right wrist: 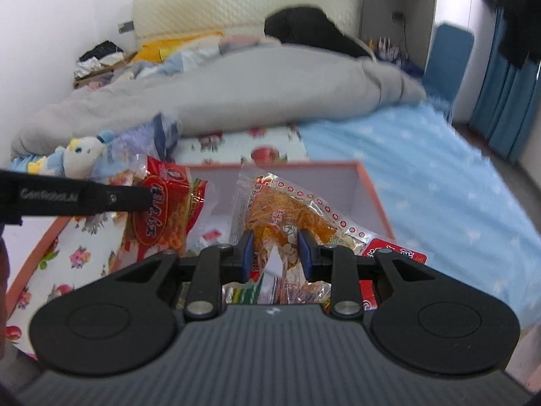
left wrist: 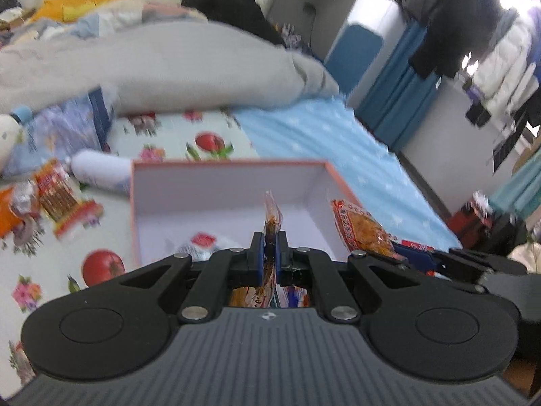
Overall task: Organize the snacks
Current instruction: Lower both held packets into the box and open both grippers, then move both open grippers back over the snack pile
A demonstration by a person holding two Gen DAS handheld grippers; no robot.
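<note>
— What are the snack packets made of?
— Glossy, crinkly plastic film: the orange packet and the red packet at its 9 o'clock.
— The box?
— The box looks like smooth matt card.
— The grippers?
— The left gripper and right gripper are matt black plastic with shiny metal pins.

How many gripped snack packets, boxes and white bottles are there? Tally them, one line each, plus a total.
Gripped snack packets: 2 (red-orange packet in left tongs; yellow-shred packet in right tongs)
Boxes: 1 (pink-rimmed box)
White bottles: 1 (white bottle)
Total: 4
</note>
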